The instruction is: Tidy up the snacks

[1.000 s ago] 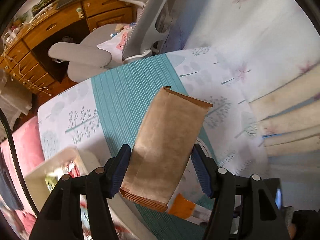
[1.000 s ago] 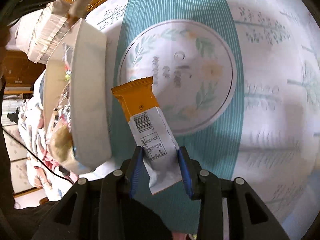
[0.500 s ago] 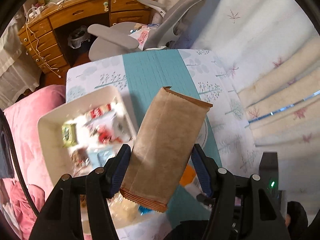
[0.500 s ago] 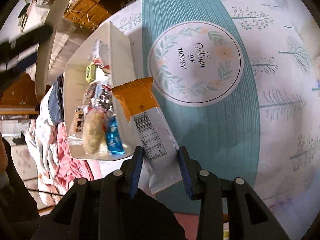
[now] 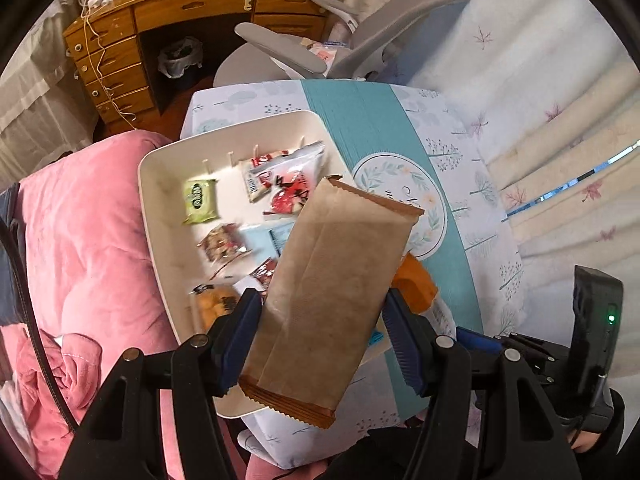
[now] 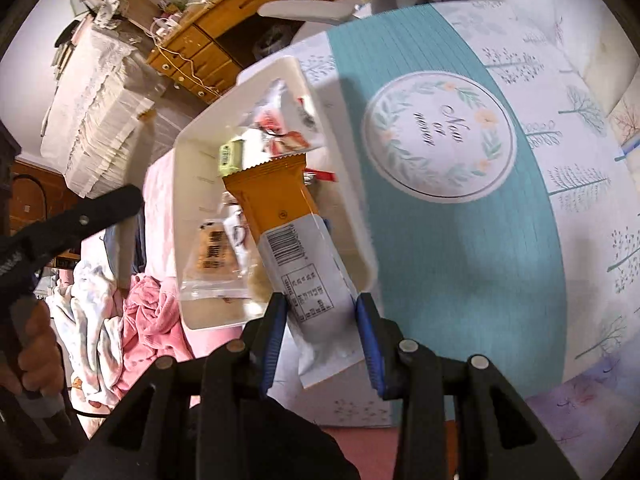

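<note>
Holding brown packet (image 5: 336,292) in left tool (image 5: 320,344) | right tool (image 6: 320,340) grips orange bar (image 6: 288,248) | white tray (image 5: 160,216) below both, left nearer

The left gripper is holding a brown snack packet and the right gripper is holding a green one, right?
Not quite. The right gripper holds an orange and white snack packet, not a green one, as the right wrist view shows. The left gripper does hold the brown snack packet.
</note>
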